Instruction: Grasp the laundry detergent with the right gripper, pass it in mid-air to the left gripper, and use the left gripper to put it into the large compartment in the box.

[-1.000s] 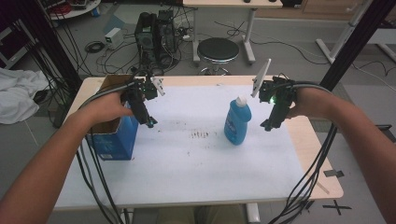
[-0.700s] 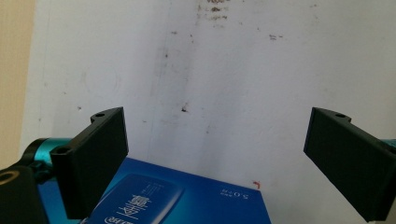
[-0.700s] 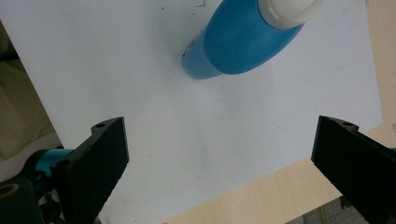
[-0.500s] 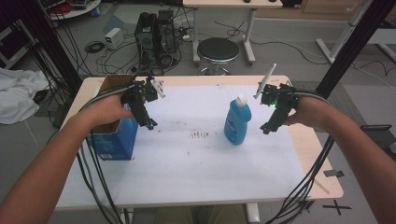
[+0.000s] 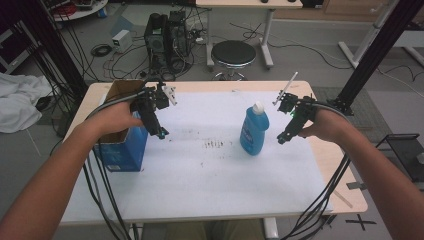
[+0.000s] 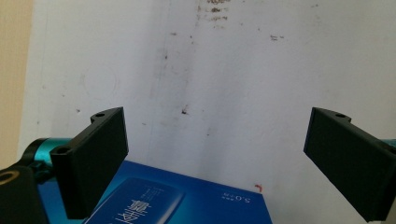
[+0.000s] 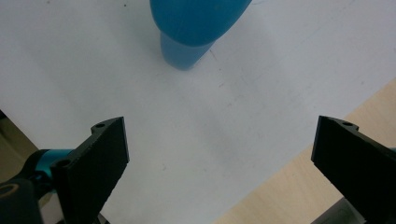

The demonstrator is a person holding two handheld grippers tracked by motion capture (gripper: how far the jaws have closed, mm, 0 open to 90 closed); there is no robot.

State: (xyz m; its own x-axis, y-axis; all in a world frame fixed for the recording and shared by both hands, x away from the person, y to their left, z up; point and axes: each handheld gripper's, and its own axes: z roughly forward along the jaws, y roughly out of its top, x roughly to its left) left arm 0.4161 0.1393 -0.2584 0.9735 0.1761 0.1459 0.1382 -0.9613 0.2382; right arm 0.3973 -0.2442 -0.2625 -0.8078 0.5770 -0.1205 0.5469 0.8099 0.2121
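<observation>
While I held both tools above the table [image 5: 210,200], my left gripper [image 5: 159,131] hung over the blue box [image 5: 122,150] at the table's left side, its jaws spread wide with nothing between them. That box was cardboard, open at the top, brown inside and glossy blue outside; what lay in it I could not tell. Through the left gripper view its printed blue face [image 6: 177,200] sat just below my jaws, with the white sheet [image 6: 233,93] beyond, smudged with dark specks and a faint ring mark.

My right gripper [image 5: 284,137] hovered just beside the blue bottle [image 5: 253,131], on its right, not touching it, and its jaws also stood wide apart and empty. That bottle stood upright near the middle right of the table, translucent blue plastic, rounded at the shoulders, capped in white, with a label on its front. Seen from the right gripper view, its blue body [image 7: 196,23] rose at the top edge, clear of both jaws, over smooth white sheet and a strip of pale wood.

Between box and bottle lay a patch of dark scuffs [image 5: 215,144]. Black cables [image 5: 320,200] trailed off the near edge on both sides. Behind the table stood a round black stool [image 5: 233,52].
</observation>
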